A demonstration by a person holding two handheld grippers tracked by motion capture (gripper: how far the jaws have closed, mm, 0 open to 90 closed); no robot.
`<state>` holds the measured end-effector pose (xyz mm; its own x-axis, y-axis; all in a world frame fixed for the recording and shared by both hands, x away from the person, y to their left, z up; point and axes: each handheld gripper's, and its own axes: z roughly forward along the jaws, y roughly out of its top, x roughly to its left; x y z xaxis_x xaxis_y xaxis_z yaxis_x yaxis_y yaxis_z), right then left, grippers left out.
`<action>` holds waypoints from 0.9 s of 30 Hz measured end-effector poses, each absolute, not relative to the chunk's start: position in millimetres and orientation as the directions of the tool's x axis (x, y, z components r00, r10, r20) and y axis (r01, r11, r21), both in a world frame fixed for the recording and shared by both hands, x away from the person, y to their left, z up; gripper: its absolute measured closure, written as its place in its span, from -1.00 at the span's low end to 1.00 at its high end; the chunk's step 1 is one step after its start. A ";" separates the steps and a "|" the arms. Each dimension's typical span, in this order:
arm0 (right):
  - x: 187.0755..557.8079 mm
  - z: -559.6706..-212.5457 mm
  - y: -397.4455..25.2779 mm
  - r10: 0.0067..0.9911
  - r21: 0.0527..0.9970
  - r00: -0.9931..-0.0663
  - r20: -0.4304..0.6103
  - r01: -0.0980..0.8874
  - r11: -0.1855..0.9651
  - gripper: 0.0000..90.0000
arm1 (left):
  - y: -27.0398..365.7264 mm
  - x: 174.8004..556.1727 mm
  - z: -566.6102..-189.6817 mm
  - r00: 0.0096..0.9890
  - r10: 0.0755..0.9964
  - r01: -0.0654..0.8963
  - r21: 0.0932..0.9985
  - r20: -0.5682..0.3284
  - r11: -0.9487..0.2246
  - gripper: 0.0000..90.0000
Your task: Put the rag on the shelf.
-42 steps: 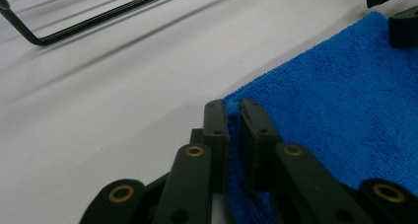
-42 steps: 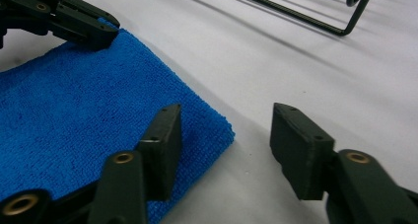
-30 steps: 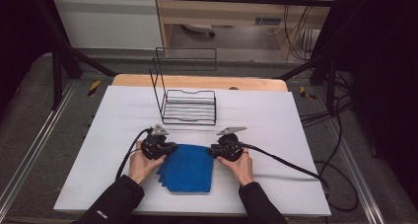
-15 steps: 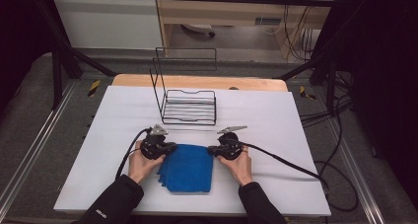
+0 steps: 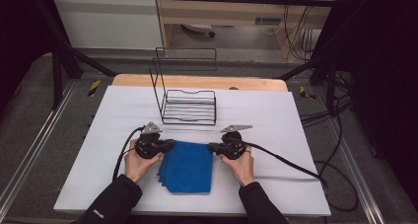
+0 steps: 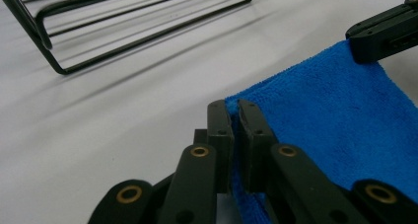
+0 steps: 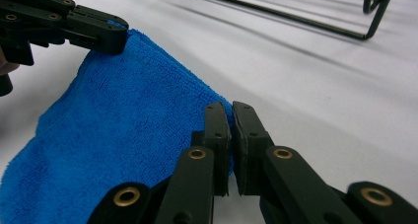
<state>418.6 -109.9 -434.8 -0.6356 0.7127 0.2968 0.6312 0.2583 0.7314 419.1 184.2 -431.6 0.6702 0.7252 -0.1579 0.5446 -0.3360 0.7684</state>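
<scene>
High view, lower centre of frame: we see the blue cloth lying folded on the white table, its far edge stretched between two hand-held grippers. The left gripper pinches the cloth's far-left corner; the right gripper pinches the far-right corner, and both point inward at each other across that edge.

In the left gripper view, the jaws stand pressed together at lower centre with the blue corner caught between them, the other gripper's tip biting the opposite corner at upper right. The right gripper view mirrors this: jaws closed on the cloth at centre, the left gripper at upper left.

What the coming move turns on, as we judge it, is the cloth's lie: its long axis runs from the held far edge back toward the person at the bottom of the high view, with the loose layers fanned at lower left. The wire rack stands just above the grippers in the frame, straight beyond the held edge (near, but not touching the cloth). Both hands sit equally close to their corners, so a lift or fold would likely need them rising together to keep that edge level.
</scene>
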 end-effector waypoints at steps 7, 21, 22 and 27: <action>414.0 -425.3 -111.8 0.701 0.767 -0.652 0.289 0.596 0.239 0.92 | 189.6 411.2 -419.8 0.674 0.718 0.524 0.797 -0.172 -0.301 0.89; 404.6 -404.9 -112.6 0.683 0.824 -0.689 0.241 0.517 0.231 0.92 | 193.5 397.3 -401.9 0.682 0.716 0.478 0.832 -0.151 -0.280 0.89; 404.6 -404.9 -112.6 0.683 0.824 -0.689 0.241 0.517 0.231 0.92 | 193.8 396.1 -400.3 0.683 0.715 0.473 0.836 -0.149 -0.278 0.89; 399.9 -393.5 -114.7 0.679 0.851 -0.700 0.220 0.479 0.217 0.92 | 193.8 390.1 -390.5 0.689 0.712 0.442 0.856 -0.132 -0.269 0.89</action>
